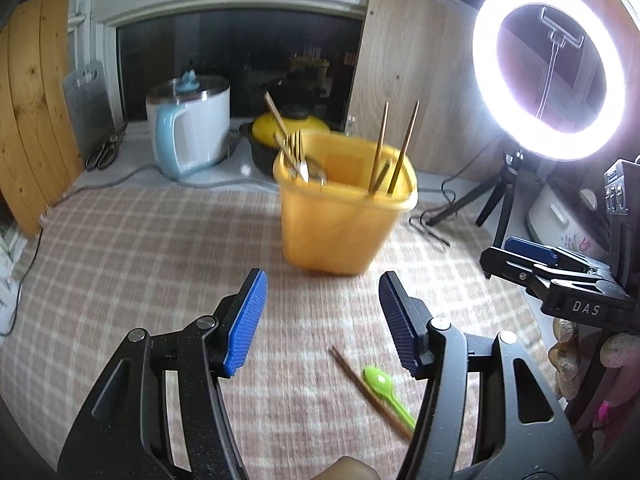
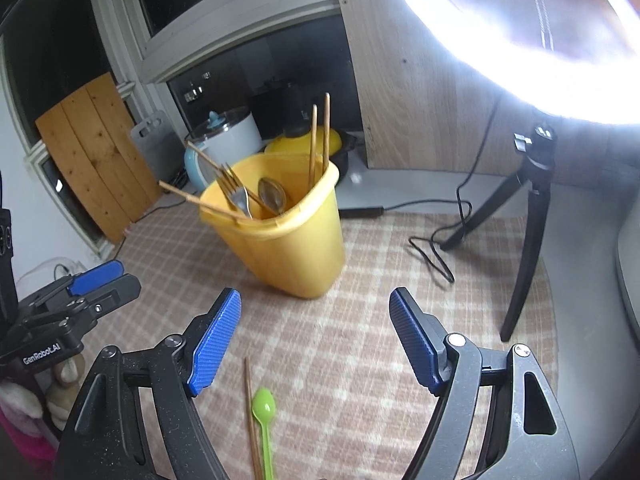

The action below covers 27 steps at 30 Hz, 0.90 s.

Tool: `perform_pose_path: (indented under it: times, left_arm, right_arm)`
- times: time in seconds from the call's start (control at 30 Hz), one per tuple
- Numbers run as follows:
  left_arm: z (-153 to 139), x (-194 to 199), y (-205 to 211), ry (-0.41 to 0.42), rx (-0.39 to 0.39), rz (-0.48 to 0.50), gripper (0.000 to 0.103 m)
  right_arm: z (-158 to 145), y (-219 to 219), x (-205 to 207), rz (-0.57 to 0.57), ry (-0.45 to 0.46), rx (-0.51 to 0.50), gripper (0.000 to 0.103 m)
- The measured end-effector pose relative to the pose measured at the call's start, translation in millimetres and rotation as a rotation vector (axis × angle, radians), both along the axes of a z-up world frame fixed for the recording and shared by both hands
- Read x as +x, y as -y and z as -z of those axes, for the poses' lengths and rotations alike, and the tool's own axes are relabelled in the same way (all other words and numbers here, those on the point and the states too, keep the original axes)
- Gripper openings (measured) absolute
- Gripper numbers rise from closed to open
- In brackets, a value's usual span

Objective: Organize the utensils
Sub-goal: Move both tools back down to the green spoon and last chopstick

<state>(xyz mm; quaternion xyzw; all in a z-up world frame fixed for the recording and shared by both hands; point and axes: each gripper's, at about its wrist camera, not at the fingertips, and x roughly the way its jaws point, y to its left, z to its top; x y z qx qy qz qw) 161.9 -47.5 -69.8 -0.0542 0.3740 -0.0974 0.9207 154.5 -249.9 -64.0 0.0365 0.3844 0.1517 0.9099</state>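
A yellow plastic bin [image 1: 340,220] [image 2: 292,248] stands on the checked cloth, holding forks [image 2: 236,192], a metal spoon [image 2: 272,196] and several wooden chopsticks [image 2: 320,136]. Nearer to me on the cloth lie a green plastic spoon [image 1: 384,388] [image 2: 264,404] and a single chopstick [image 1: 356,376] [image 2: 250,400], side by side. My left gripper [image 1: 322,284] is open with nothing between its blue pads; it hovers short of the bin, the spoon under its right finger. My right gripper [image 2: 316,300] is also open and holds nothing, with the spoon and chopstick just below its left finger. Each gripper shows at the edge of the other's view [image 1: 528,250] [image 2: 96,274].
A ring light [image 1: 548,68] on a black tripod [image 2: 528,216] stands at the right, its cable [image 2: 436,256] looping over the cloth. Behind the bin are a white and blue electric pot [image 1: 188,132], a black pot with a yellow lid [image 1: 292,124], scissors [image 1: 102,152] and wooden boards [image 1: 32,112].
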Motion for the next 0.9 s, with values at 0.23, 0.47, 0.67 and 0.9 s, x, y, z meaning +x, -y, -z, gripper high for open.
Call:
perform_pose_path:
  times: [0.23, 0.47, 0.67, 0.9]
  left_arm:
    - [25.1, -14.0, -6.0, -0.078, -0.014, -0.027, 0.060]
    - [45.7, -30.4, -16.6, -0.134, -0.017, -0.057, 0.060]
    - [62.0, -44.1, -24.5, -0.176, -0.026, -0.076, 0.060]
    - [73.8, -56.5, -31.9, -0.209, -0.056, -0.097, 0.060]
  right_arm:
    - [26.5, -2.2, -17.0, -0.051, -0.063, -0.052, 0.077]
    - [53.9, -14.7, -33.8, -0.127, -0.106, -0.114, 0.077]
    - [76.8, -31.4, -40.0, -0.192, -0.202, -0.163, 0.077]
    - [102.6, -50.7, -40.4, -0.284, -0.350, -0.199, 0.070]
